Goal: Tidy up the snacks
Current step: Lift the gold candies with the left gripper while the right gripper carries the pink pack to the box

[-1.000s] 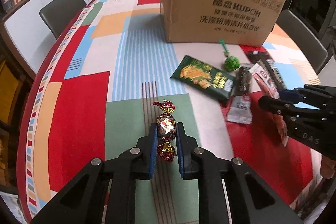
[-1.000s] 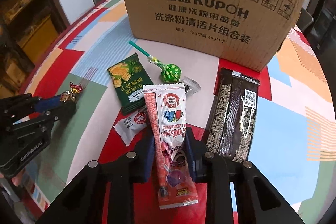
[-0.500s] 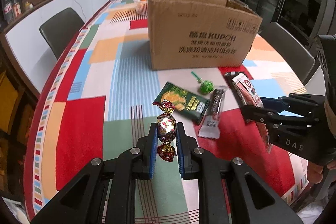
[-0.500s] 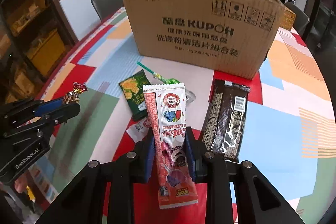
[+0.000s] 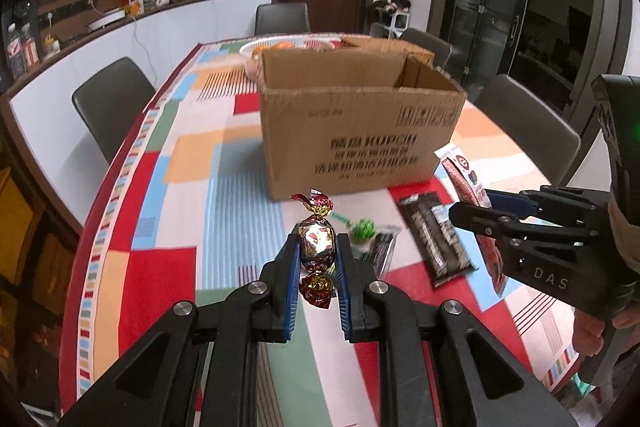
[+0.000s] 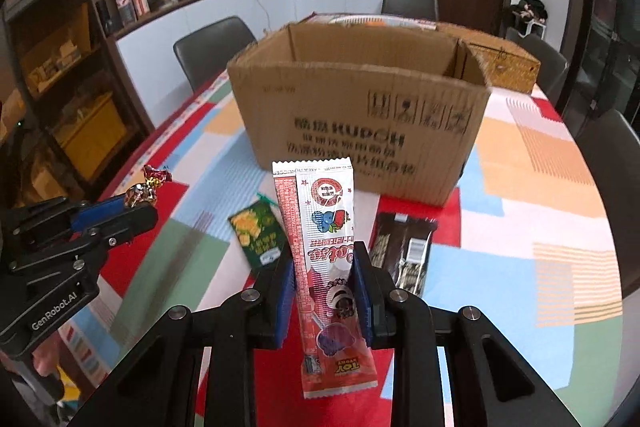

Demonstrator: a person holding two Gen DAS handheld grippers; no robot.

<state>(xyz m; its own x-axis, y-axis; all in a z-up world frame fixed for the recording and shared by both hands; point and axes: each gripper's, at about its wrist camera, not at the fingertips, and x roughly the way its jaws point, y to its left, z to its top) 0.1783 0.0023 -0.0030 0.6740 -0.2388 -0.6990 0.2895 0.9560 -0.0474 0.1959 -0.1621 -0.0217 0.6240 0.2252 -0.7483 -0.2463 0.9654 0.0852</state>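
Observation:
My left gripper (image 5: 318, 259) is shut on a foil-wrapped candy (image 5: 317, 245), red and gold, held above the table; it also shows in the right wrist view (image 6: 140, 193). My right gripper (image 6: 323, 281) is shut on a long red and white snack packet (image 6: 324, 251), held upright; the packet shows in the left wrist view (image 5: 464, 179). An open cardboard box (image 5: 360, 131) stands ahead of both grippers, its inside partly visible (image 6: 372, 55).
On the colourful tablecloth (image 5: 168, 163) lie a green cracker packet (image 6: 256, 233), a green lollipop (image 5: 362, 229), a dark brown packet (image 5: 436, 239) and a small sachet (image 5: 382, 247). A white basket (image 5: 276, 47) stands behind the box. Chairs (image 5: 110, 103) surround the table.
Both grippers have risen with their snacks and tilted up. The box top and its open inside have come into view.

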